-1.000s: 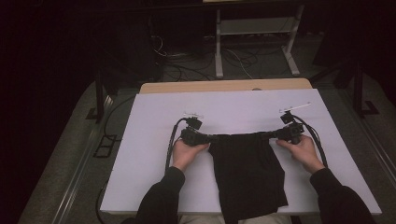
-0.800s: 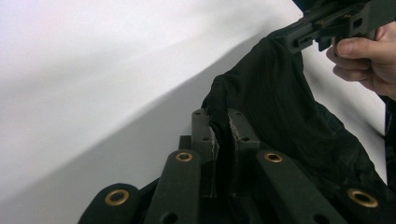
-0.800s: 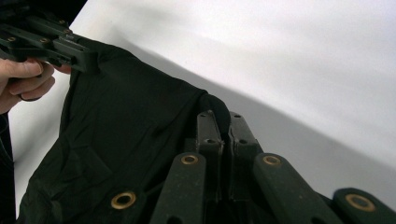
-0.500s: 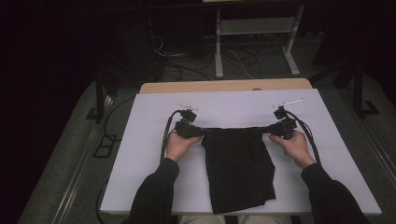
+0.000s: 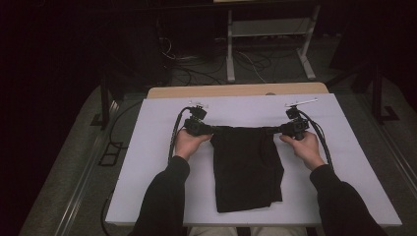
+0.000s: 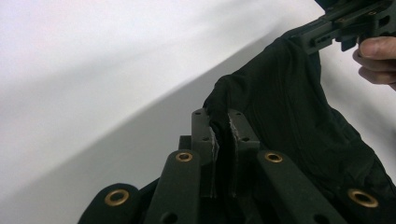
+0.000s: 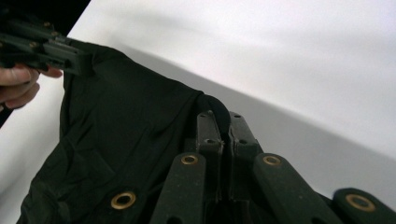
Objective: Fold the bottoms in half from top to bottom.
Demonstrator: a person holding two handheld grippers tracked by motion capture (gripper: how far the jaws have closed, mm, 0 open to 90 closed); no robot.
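Note:
A black garment [image 5: 247, 167] lies folded on the white table [image 5: 147, 147], its top edge stretched taut between both grippers. My left gripper [image 5: 212, 130] is shut on the garment's upper left corner; in the left gripper view the black cloth [image 6: 289, 112] is pinched between the jaws at my left gripper [image 6: 220, 120]. My right gripper [image 5: 275, 131] is shut on the upper right corner, and in the right gripper view the cloth [image 7: 126, 140] runs into the closed jaws of my right gripper [image 7: 219, 122]. The lower part of the garment rests flat on the table.
A wooden board edge [image 5: 236, 90] lies behind the white table. Beyond it on the dark floor are cables [image 5: 196, 64] and a grey metal stand [image 5: 268, 39]. Black cables [image 5: 173, 142] loop from each gripper over the table.
Both hands have carried the garment's top edge away from the person, toward the table's far side. The garment's lower end, which hung over the near edge, has slid fully onto the table.

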